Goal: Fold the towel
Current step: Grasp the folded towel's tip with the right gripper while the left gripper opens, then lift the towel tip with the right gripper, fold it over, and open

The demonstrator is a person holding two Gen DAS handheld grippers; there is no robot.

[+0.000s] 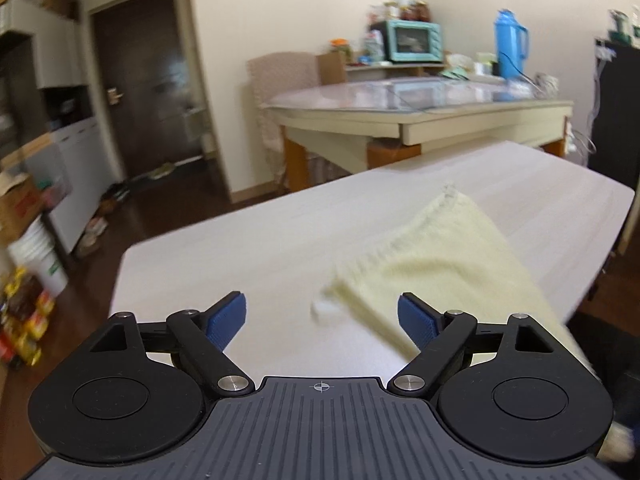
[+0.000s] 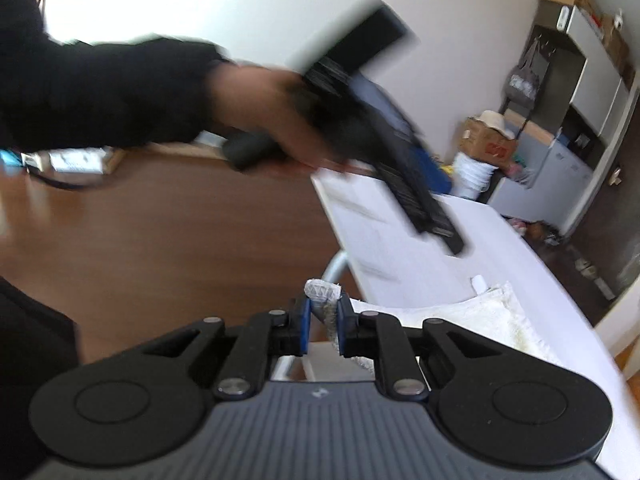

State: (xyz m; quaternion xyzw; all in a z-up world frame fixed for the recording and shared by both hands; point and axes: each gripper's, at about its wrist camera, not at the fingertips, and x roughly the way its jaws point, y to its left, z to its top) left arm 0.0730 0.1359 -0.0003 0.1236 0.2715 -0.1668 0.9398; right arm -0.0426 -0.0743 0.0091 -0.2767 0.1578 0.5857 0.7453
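Observation:
A pale yellow towel (image 1: 436, 264) lies on the white table (image 1: 240, 248), spread from the middle toward the near right edge. My left gripper (image 1: 322, 316) is open and empty, just above the table by the towel's near left corner. In the right wrist view my right gripper (image 2: 323, 314) is shut on a bunched corner of the towel (image 2: 480, 320), held up at the table's near edge. The left gripper (image 2: 404, 168) shows there, blurred, in the person's hand above the table (image 2: 400, 256).
A second table (image 1: 420, 108) with a teal oven, a blue jug (image 1: 510, 44) and clutter stands behind. A dark door (image 1: 140, 92), cabinets and boxes are at the left. White buckets (image 2: 474, 176) and boxes stand on the wooden floor (image 2: 180, 224).

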